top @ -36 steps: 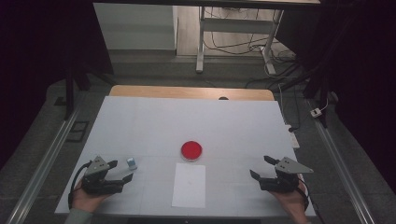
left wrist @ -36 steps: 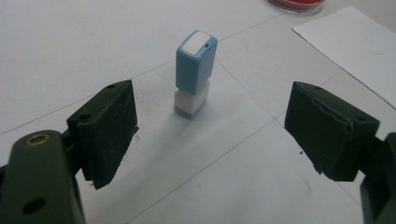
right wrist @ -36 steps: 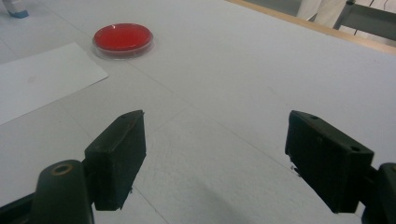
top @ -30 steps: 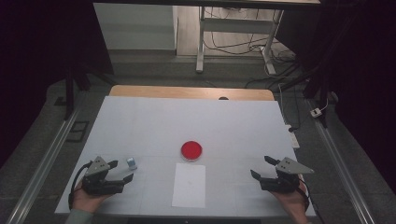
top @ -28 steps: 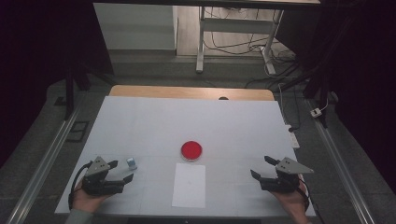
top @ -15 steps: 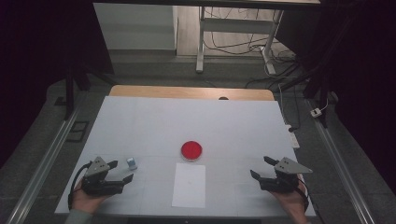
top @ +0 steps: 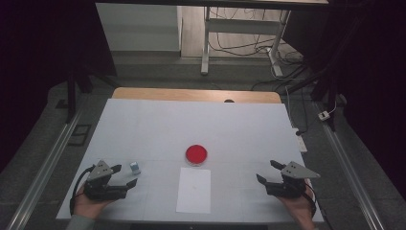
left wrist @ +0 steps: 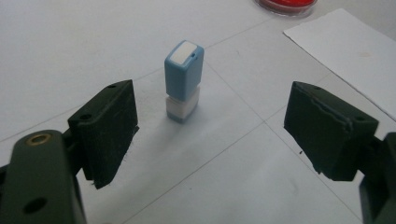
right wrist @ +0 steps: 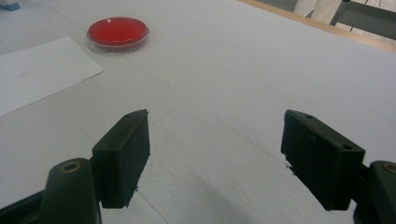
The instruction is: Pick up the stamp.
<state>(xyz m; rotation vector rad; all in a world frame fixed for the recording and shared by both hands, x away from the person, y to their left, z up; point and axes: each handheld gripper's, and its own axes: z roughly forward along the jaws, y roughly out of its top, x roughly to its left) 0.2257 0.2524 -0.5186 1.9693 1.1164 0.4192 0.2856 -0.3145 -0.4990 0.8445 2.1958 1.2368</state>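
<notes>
Left gripper sits low over the near-left of the white table, jaws spread wide and holding nothing; the small blue-and-white stamp stands upright on the table just ahead of the gap between them, clear of both pads. Right gripper is at the near-right, well apart from the stamp, jaws likewise wide open and empty over bare table. Between the two grippers lies a white paper sheet, with the red round dish just beyond its far edge.
</notes>
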